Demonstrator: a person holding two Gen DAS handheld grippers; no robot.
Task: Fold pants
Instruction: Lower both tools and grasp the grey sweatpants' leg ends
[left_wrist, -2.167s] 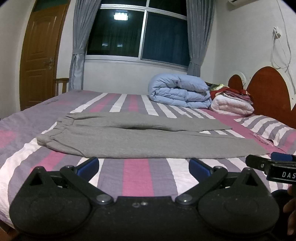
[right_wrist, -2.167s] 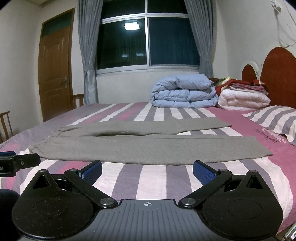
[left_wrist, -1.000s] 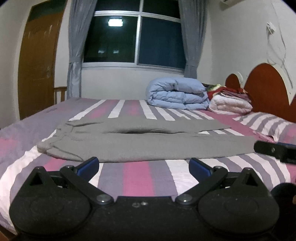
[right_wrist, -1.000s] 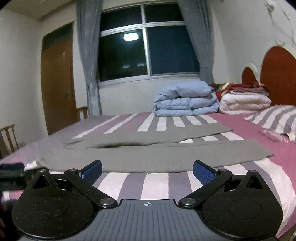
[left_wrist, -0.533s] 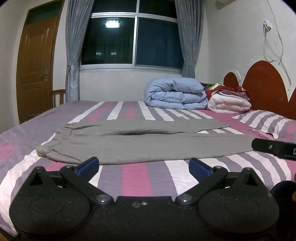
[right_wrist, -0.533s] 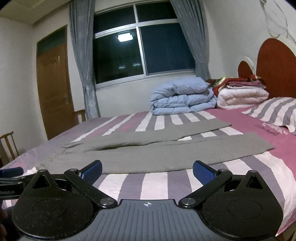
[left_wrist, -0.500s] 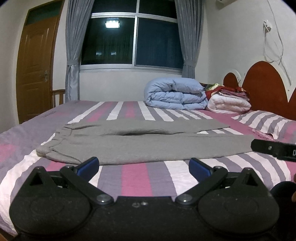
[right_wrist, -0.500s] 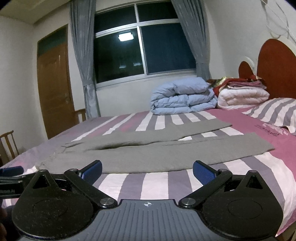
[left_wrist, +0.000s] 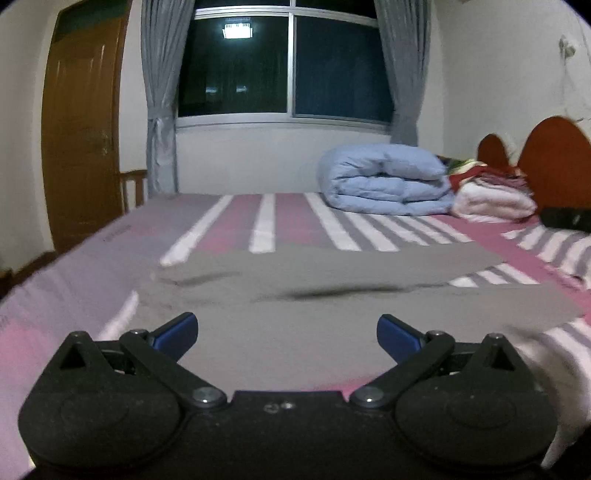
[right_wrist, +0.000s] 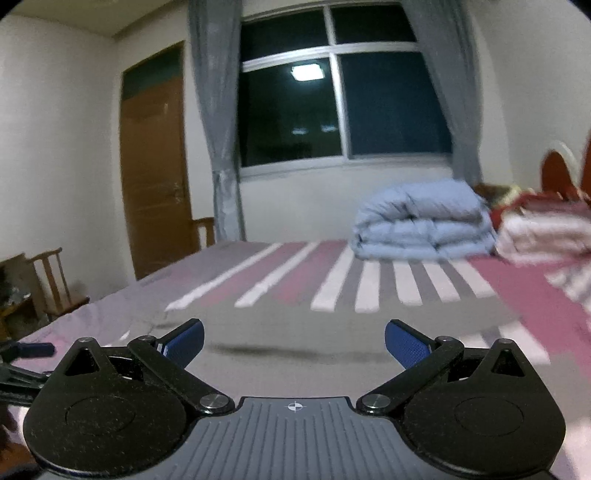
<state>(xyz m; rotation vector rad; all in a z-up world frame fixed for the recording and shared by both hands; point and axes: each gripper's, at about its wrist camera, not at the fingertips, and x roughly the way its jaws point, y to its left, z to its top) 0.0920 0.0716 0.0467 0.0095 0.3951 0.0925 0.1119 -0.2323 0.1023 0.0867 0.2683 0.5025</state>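
Note:
Grey pants (left_wrist: 325, 291) lie flat on the striped bed (left_wrist: 258, 221), waistband to the left, the two legs running right. My left gripper (left_wrist: 286, 332) is open and empty, low over the near leg. In the right wrist view the pants (right_wrist: 295, 332) fill the space in front of my right gripper (right_wrist: 293, 341), which is open and empty, close above the cloth. The left gripper's tip (right_wrist: 29, 349) shows at that view's left edge. Both views are blurred.
A folded blue duvet (left_wrist: 388, 181) and a stack of folded blankets (left_wrist: 491, 195) sit at the head of the bed by the red headboard (left_wrist: 557, 158). A wooden door (left_wrist: 77, 129), a window and chairs (right_wrist: 48, 280) are beyond the bed.
Both grippers have moved forward and lower, over the pants, which now fill more of each view. The right gripper has also swung left. Jaws stay open.

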